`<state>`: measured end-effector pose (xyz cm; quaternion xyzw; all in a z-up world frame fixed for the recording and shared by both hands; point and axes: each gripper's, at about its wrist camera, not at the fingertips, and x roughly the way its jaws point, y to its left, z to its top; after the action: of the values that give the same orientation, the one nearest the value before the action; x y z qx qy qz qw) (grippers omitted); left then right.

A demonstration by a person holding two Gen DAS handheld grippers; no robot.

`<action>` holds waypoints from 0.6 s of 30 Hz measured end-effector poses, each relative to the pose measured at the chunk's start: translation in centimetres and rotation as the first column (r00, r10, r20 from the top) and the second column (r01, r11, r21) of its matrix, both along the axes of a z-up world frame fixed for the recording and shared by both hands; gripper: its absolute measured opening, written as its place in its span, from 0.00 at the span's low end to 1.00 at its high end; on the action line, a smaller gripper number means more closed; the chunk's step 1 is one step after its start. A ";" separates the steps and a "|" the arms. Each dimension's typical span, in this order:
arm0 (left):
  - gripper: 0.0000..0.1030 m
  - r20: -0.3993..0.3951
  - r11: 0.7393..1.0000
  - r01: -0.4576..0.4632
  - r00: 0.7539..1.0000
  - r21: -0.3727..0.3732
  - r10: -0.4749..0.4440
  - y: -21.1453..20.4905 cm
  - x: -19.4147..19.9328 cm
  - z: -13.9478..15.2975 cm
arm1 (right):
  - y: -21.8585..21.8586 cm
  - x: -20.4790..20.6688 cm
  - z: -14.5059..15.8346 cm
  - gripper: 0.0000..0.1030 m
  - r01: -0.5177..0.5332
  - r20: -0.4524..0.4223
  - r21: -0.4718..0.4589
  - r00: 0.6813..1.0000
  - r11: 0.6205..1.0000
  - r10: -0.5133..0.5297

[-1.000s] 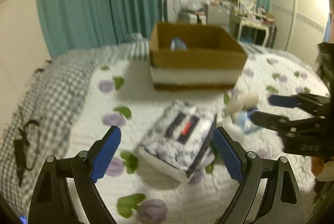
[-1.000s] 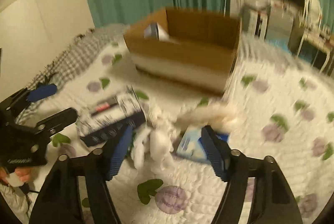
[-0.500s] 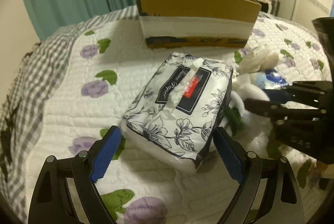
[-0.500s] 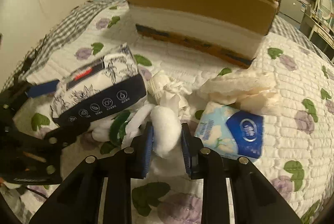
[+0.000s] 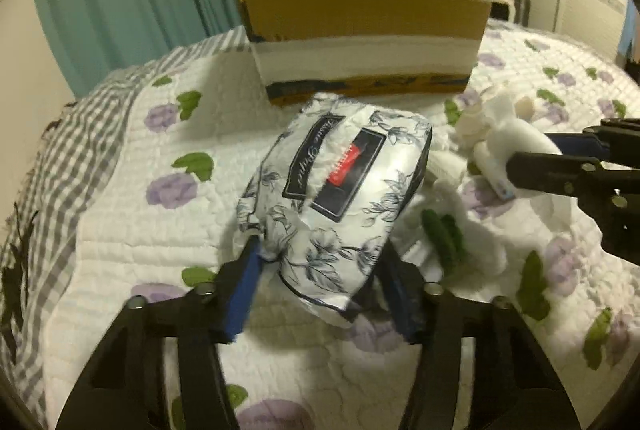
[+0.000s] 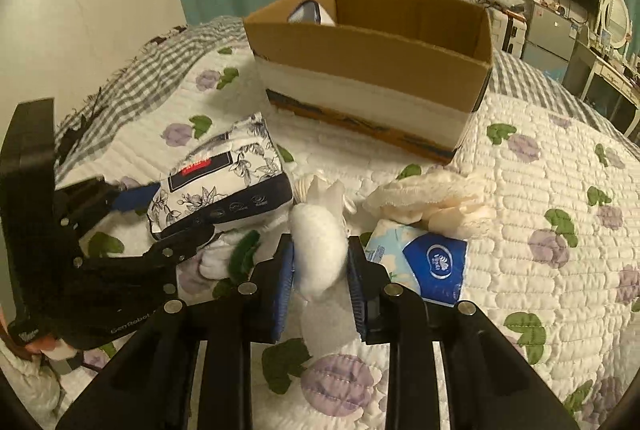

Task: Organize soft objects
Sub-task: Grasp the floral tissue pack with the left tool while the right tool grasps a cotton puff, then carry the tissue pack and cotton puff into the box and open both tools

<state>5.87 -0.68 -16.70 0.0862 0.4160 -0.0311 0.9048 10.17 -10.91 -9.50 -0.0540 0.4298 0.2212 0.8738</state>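
On a flowered quilt (image 6: 560, 133), the left gripper (image 5: 320, 262) squeezes a floral tissue pack (image 5: 340, 189) while the right gripper (image 6: 320, 262) pinches a white plush toy (image 6: 318, 250); a blue tissue packet (image 6: 424, 262) lies just right, a cardboard box (image 6: 372, 69) stands beyond

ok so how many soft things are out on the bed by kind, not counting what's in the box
tissue packs: 2 (floral pack, blue pack)
white plush toy: 1
cream cloth: 1
total: 4
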 end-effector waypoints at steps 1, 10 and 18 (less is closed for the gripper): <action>0.43 0.006 1.000 -0.002 1.000 -0.008 0.002 0.0 -0.3 0.3 | -0.1 -0.1 0.4 0.25 0.003 0.007 0.006 1.000 1.000 -0.003; 0.42 0.157 0.994 0.030 0.988 -0.107 -0.013 -0.2 -3.1 6.5 | -2.0 -0.2 6.3 0.25 0.033 0.107 0.067 0.993 0.997 -0.040; 0.43 0.302 0.987 0.105 0.951 -0.119 -0.065 -0.9 -0.1 14.3 | -3.1 4.2 14.3 0.24 0.060 0.257 0.036 0.964 0.998 -0.068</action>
<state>5.80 -1.63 -2.40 0.0470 0.2680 -0.0846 0.9585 14.38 -14.00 4.83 -0.0560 0.3109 0.1900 0.9296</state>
